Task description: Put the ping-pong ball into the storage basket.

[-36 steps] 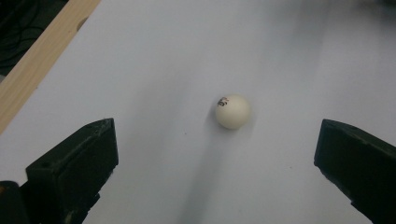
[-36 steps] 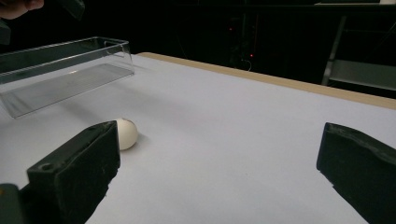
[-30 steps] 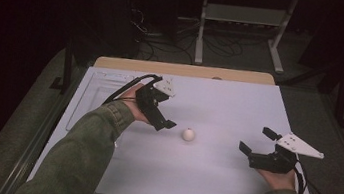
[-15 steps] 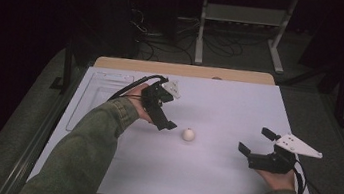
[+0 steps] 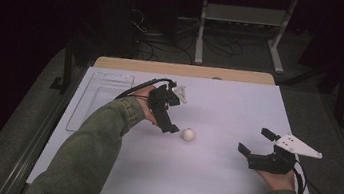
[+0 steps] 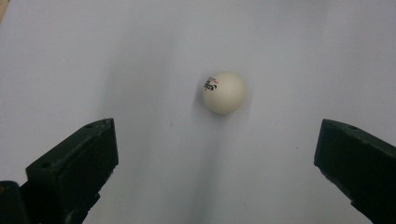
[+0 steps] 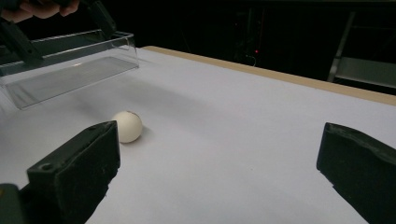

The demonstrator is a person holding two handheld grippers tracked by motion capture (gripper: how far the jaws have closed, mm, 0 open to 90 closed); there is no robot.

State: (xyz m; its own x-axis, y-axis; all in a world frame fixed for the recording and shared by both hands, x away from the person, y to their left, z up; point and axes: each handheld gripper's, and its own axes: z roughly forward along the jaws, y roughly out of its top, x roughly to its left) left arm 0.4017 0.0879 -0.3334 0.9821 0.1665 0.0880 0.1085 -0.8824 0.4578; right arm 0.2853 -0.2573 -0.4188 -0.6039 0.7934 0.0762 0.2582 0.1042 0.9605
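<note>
White ball [image 5: 188,135] sits on the desk [image 5: 219,108] near the middle, bare surface all round it, small printed mark on its side in the left gripper view [image 6: 224,92]. Left gripper [image 5: 172,128] hangs just beside the ball on its left in the high view, tilted down toward it, not touching; its jaws are spread wide, and in its own view the ball lies ahead of the gap between them, slightly beyond the tips. Compared with a second ago the left gripper has edged a little closer to the ball and sits a touch lower; the ball itself has not moved. Right gripper [image 5: 253,142] stays put at the right side of the desk, well apart from the ball, held in the person's right hand [image 5: 277,179], jaws also spread wide, same as before. In the right gripper view the ball [image 7: 127,126] shows just past the left jaw, on the desk surface, with a clear plastic tray [image 7: 70,70] behind it near the far-left corner. That tray [image 5: 99,97] lies flat at the desk's left edge in the high view, unmoved. Left forearm in a green sleeve [image 5: 86,156] reaches in from the bottom.
</note>
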